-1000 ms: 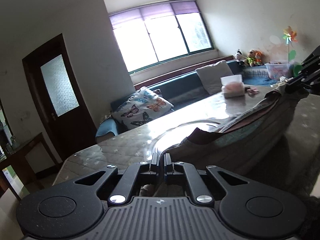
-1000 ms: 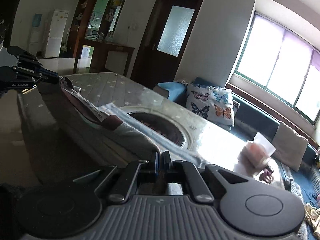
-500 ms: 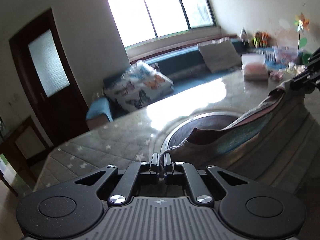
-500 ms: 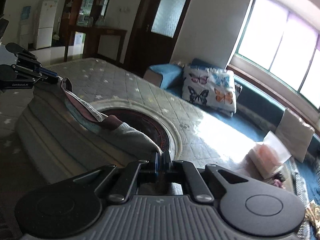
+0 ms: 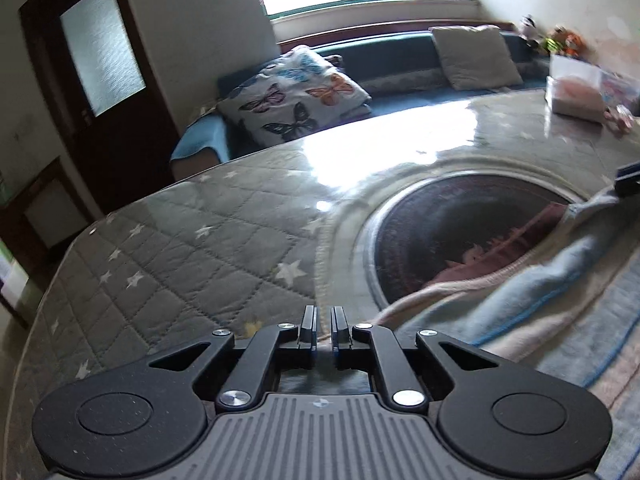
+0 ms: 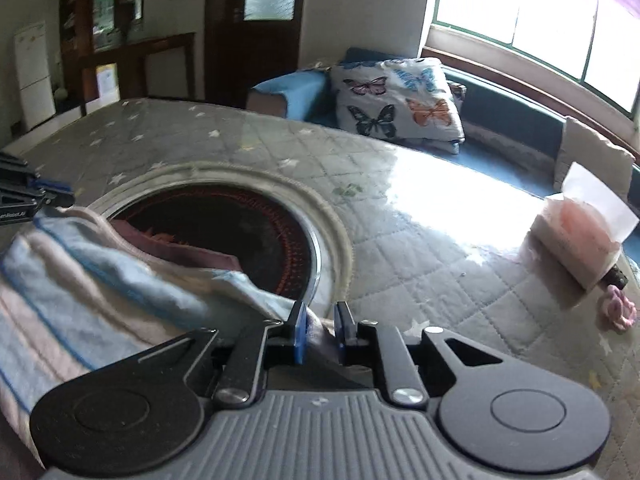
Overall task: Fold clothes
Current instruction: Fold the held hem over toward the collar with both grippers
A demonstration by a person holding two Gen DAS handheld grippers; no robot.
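Note:
A striped pink, pale-blue and cream garment (image 5: 532, 300) lies on the table; it also shows in the right wrist view (image 6: 100, 292). My left gripper (image 5: 324, 330) sits low at the garment's left corner, its jaws slightly apart with no cloth seen between them. My right gripper (image 6: 320, 326) is at the garment's right corner, its jaws parted a little with a fold of cloth still lying between them. Each gripper's tip shows at the edge of the other's view.
The table has a grey quilted star-pattern cover (image 5: 192, 248) with a dark round inset (image 6: 224, 232) in the middle. A tissue box (image 6: 580, 236) and a small pink object (image 6: 618, 312) stand at the right. A sofa with a butterfly pillow (image 5: 296, 96) runs behind.
Both grippers have come down from holding the garment up to table level. The garment now lies on the table. Both pairs of jaws have parted from shut.

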